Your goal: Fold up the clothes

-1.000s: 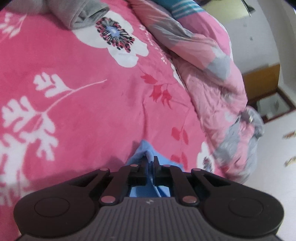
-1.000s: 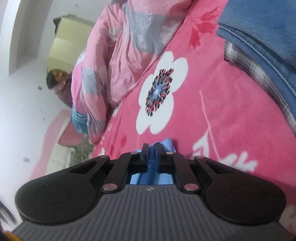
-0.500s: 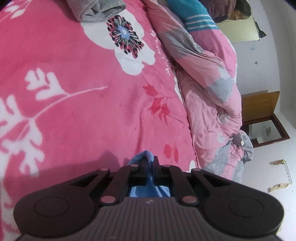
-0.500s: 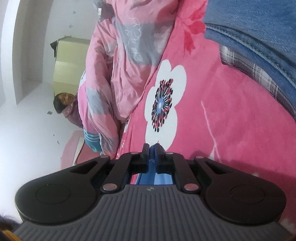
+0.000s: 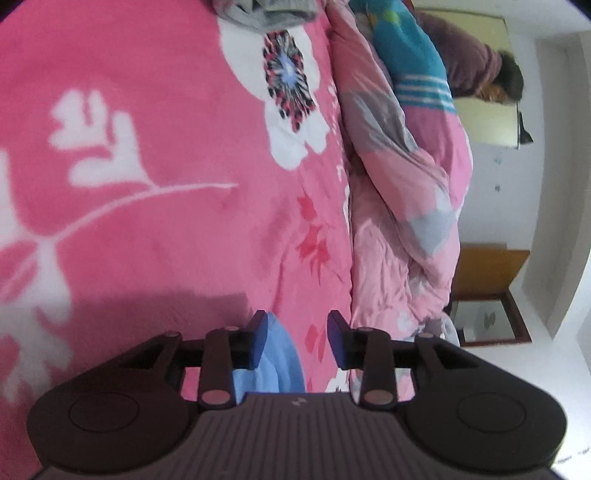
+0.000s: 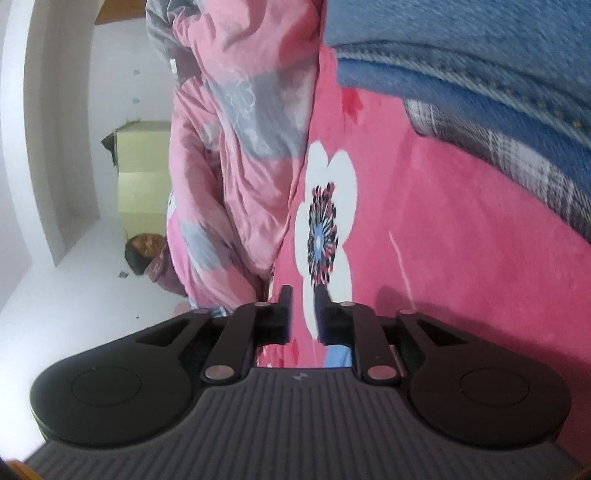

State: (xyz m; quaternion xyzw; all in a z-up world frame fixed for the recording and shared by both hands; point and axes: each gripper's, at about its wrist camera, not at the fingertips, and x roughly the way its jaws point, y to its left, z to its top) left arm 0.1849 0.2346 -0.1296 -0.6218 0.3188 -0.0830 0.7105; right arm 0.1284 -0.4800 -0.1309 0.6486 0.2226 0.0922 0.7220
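**Both grips let go of the light blue garment on the bed**

Since the earlier pictures, both pairs of jaws, then pinched tight on light blue cloth, have parted, and both views have rolled and dropped closer to the pink floral blanket [image 5: 155, 229]. The left hand-held gripper [image 5: 295, 332] is opening, its jaws at a moderate gap; the light blue garment [image 5: 273, 358] lies just below and between them, against the left finger, no longer pressed. The right hand-held gripper [image 6: 303, 310] is opening too, its gap still narrow, and only a sliver of blue cloth [image 6: 338, 356] shows low behind the right finger.

This looks like the release that ends one fold. To do it well, I would let both sides part fully before drawing back, and pull away level and straight so no pad drags the edge and undoes the crease. Letting go with both together should keep the edge square.

Much is hidden. Each gripper body covers nearly all of the garment, so its shape, how far it is folded and whether it lies flat cannot be told. Ahead of the left gripper a grey garment [image 5: 269, 11] is cut off at the frame's top. To the upper right of the right gripper, denim [image 6: 480, 48] over plaid cloth [image 6: 517, 162] is blurred and cropped. A bunched quilt [image 5: 399, 206] lies right of the left gripper.
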